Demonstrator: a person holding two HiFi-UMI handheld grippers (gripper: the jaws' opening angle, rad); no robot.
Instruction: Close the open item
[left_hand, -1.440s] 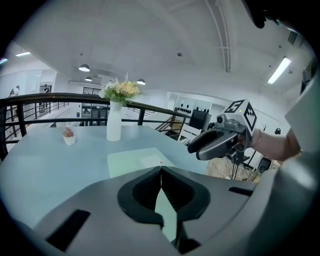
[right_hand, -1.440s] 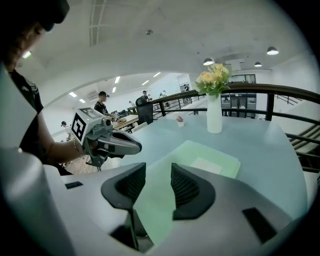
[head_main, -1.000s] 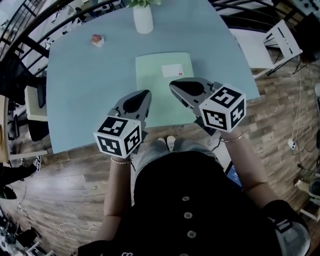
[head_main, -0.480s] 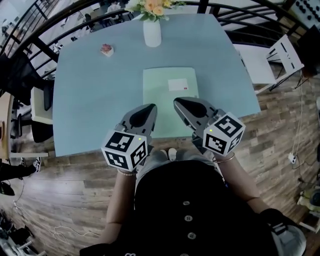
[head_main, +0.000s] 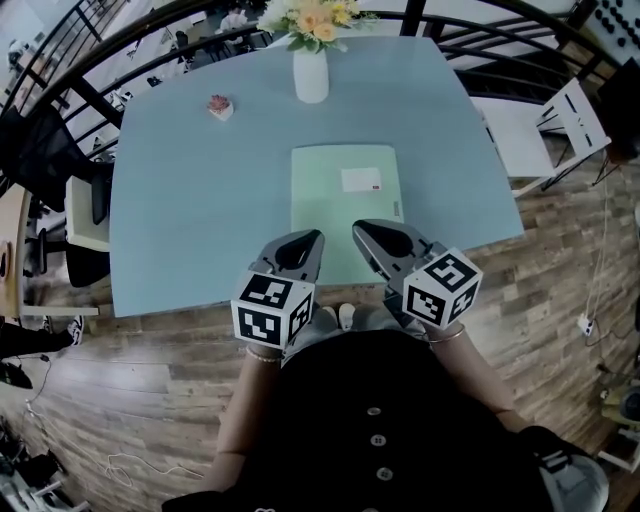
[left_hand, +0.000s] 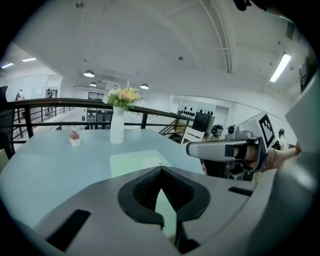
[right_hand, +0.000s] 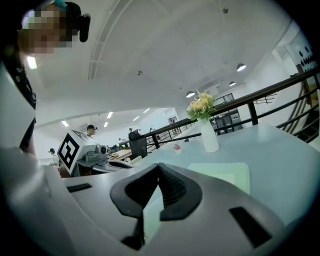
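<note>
A pale green folder (head_main: 343, 195) with a white label (head_main: 360, 180) lies flat on the blue table (head_main: 190, 200), its cover down. My left gripper (head_main: 316, 237) hovers over the folder's near left part, jaws shut and empty. My right gripper (head_main: 357, 227) hangs beside it over the near right part, also shut on nothing. In the left gripper view the shut jaws (left_hand: 160, 169) point across the folder (left_hand: 135, 162), with the right gripper (left_hand: 192, 148) at the right. In the right gripper view the closed tips (right_hand: 159, 165) face the folder (right_hand: 227, 175).
A white vase of flowers (head_main: 311, 72) stands at the table's far edge, and a small potted plant (head_main: 219, 106) sits at the far left. A white chair (head_main: 560, 115) is at the right and another chair (head_main: 85, 215) at the left. Black railings run behind.
The head view has tilted, so the table sits lower in the picture and the flowers show. The left gripper has sunk a little and drawn back toward the folder's near edge.
</note>
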